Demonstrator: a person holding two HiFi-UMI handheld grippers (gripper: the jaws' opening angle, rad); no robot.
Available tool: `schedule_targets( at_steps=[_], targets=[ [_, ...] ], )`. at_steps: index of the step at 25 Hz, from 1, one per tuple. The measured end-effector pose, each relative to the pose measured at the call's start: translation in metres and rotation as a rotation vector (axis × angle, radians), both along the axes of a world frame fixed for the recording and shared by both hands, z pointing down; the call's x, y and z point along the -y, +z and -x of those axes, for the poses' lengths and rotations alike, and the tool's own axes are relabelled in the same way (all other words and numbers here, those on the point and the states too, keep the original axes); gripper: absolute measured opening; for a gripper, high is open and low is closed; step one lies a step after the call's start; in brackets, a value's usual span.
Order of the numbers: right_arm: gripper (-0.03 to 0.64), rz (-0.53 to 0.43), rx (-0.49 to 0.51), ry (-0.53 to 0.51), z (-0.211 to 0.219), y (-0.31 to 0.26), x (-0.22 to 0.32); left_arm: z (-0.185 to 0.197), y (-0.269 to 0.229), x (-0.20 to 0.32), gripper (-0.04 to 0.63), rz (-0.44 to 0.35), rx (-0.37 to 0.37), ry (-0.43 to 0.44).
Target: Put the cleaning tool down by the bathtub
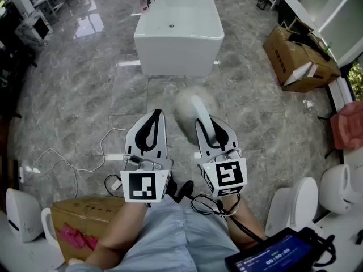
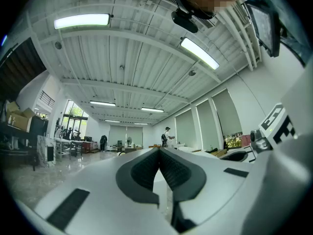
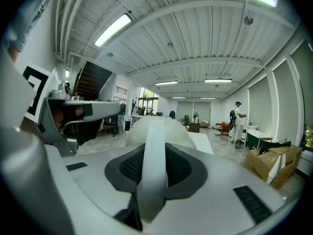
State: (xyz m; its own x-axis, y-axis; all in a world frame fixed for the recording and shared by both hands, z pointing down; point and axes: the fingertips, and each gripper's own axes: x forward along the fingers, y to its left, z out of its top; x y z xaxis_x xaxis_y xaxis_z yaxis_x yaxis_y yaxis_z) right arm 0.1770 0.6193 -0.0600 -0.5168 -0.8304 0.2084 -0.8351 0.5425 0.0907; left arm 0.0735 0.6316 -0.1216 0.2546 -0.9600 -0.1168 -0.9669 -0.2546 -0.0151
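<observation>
My right gripper (image 1: 211,124) is shut on the white handle (image 3: 152,165) of a cleaning tool, whose fluffy white head (image 1: 191,107) sticks out past the jaws over the marble floor. In the right gripper view the handle runs up between the dark pads to the fluffy head (image 3: 156,129). My left gripper (image 1: 154,118) hangs beside it, its jaws closed together with nothing between them (image 2: 159,155). The white bathtub (image 1: 178,30) stands ahead on the floor, a short way beyond both grippers.
An open cardboard box (image 1: 299,58) lies right of the tub. White toilets (image 1: 300,205) stand at the near right, a cardboard box (image 1: 85,222) and a white appliance (image 1: 20,214) at the near left. A white cable (image 1: 68,163) trails on the floor.
</observation>
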Motion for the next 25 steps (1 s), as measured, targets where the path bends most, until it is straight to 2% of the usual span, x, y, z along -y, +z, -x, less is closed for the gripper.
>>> schedule_targets(
  at_steps=[10, 19, 25],
  targets=[
    [0.098, 0.012, 0.004, 0.002, 0.007, 0.01, 0.027, 0.008, 0.012, 0.03, 0.014, 0.016, -0.011, -0.002],
    [0.098, 0.01, 0.023, 0.047, 0.027, 0.016, 0.081, 0.035, 0.02, 0.083, 0.014, 0.017, -0.002, 0.027],
    [0.098, -0.007, 0.019, 0.074, 0.033, 0.004, 0.105, 0.044, 0.007, 0.108, 0.015, -0.015, 0.008, 0.053]
  ],
)
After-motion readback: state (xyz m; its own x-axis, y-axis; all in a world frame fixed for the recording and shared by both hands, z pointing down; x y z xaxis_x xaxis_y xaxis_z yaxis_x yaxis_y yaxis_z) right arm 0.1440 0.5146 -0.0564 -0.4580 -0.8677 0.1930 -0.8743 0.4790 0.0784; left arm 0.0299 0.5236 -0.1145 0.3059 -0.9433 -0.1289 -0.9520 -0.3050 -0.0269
